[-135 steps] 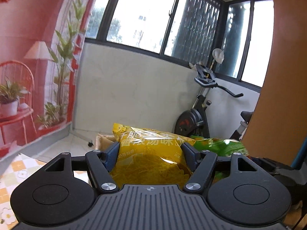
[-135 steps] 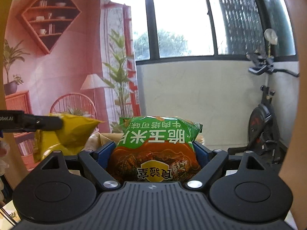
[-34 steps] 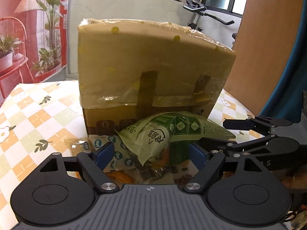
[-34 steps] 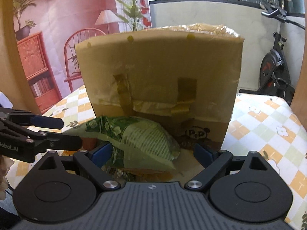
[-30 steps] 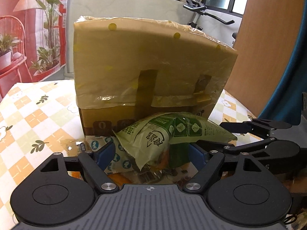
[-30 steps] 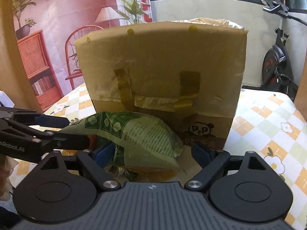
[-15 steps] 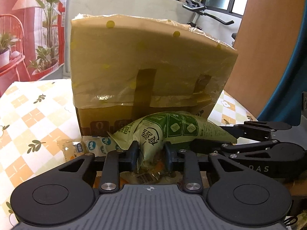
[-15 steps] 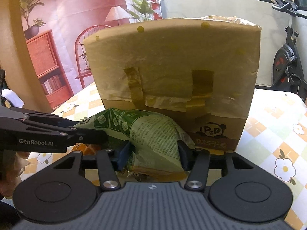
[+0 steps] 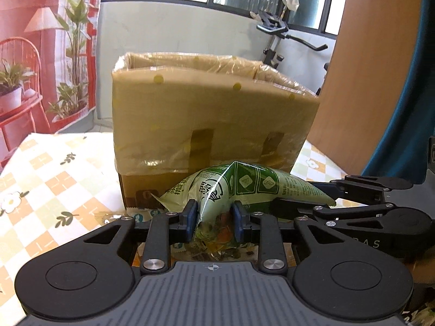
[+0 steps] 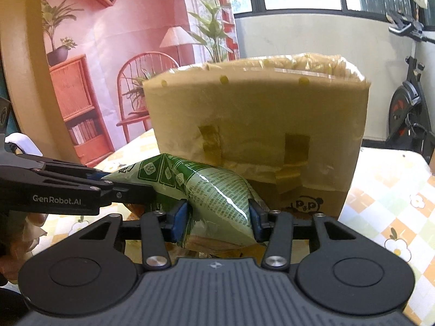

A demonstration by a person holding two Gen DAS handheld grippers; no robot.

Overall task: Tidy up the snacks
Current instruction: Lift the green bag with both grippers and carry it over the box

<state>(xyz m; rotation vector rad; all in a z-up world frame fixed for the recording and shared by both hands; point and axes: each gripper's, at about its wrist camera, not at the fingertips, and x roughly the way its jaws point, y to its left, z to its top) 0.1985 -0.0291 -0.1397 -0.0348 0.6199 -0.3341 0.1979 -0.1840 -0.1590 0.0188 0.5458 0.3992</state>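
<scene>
Clamping one green snack bag (image 9: 239, 190) between them, the left gripper (image 9: 214, 217) and right gripper (image 10: 218, 214) held it before the cardboard box (image 9: 212, 114) — boxing remained, loose packets too.

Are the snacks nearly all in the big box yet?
Not yet. The left gripper and right gripper both pinch the green snack bag, held in front of the cardboard box. It still has to go in. More packets lie underneath. What the box holds cannot be seen.
</scene>
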